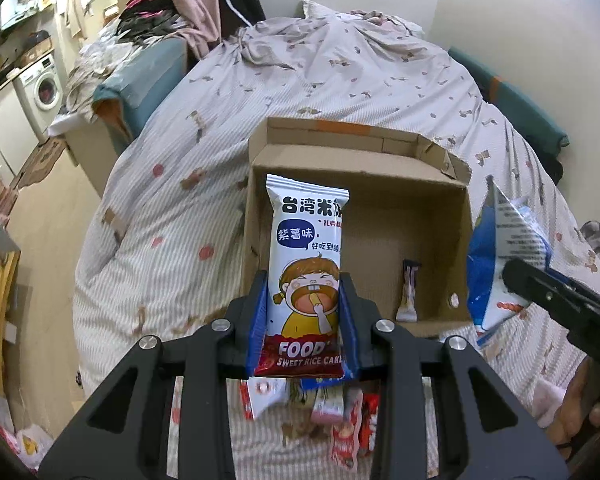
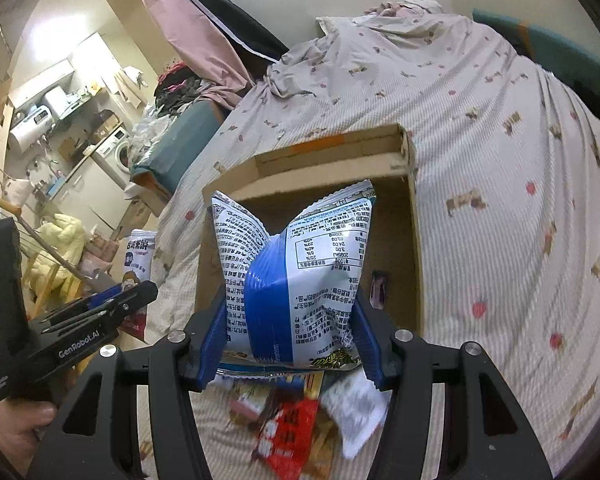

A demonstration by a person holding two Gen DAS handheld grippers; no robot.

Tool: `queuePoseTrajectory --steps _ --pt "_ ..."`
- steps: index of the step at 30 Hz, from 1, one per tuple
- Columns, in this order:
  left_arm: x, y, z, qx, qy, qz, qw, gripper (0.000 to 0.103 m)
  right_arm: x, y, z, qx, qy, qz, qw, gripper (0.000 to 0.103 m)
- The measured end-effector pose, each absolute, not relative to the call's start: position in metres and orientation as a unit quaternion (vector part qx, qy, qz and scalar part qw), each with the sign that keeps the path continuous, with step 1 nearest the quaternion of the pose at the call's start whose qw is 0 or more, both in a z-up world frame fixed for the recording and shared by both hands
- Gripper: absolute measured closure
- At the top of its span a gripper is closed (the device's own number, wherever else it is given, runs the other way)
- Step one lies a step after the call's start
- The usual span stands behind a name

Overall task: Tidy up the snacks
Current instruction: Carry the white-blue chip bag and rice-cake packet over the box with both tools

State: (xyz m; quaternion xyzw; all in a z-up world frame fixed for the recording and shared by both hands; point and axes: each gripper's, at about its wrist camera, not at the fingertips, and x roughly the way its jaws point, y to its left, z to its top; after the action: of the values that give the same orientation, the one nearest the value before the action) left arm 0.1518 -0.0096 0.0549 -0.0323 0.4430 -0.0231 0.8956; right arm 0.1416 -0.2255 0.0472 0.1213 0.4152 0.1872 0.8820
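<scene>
Your left gripper is clamped on a tall white rice-cake packet with a cartoon child and a dark red base, held upright over the near-left edge of the open brown cardboard box. Your right gripper is closed on a crumpled blue-and-white foil snack bag, printed back facing the camera, held above the same box's near edge. Inside the box, one small dark-topped sachet leans against the near wall — nothing else shows in the visible part. Below both grippers, a loose pile of red and white snack packets lies on the striped, patterned bedsheet. The box sits on that sheet — a white washing machine stands far left.
</scene>
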Motion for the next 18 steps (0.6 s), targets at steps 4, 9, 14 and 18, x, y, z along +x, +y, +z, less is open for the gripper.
queuePoseTrajectory --steps 4,9,14,18 --pt "0.172 -0.012 0.047 -0.021 0.437 -0.023 0.899 0.074 0.166 -0.221 0.040 0.115 0.417 0.181 0.883 0.045" --pt "0.193 -0.012 0.015 -0.029 0.465 -0.019 0.885 0.074 0.183 -0.226 0.005 0.129 0.436 0.180 0.872 0.045" --pt "0.203 -0.013 -0.007 -0.027 0.467 -0.019 0.884 0.075 0.196 -0.226 -0.015 0.135 0.456 0.175 0.862 0.045" --pt "0.210 -0.011 -0.020 -0.044 0.474 -0.021 0.879 0.074 0.205 -0.227 -0.028 0.139 0.465 0.168 0.858 0.045"
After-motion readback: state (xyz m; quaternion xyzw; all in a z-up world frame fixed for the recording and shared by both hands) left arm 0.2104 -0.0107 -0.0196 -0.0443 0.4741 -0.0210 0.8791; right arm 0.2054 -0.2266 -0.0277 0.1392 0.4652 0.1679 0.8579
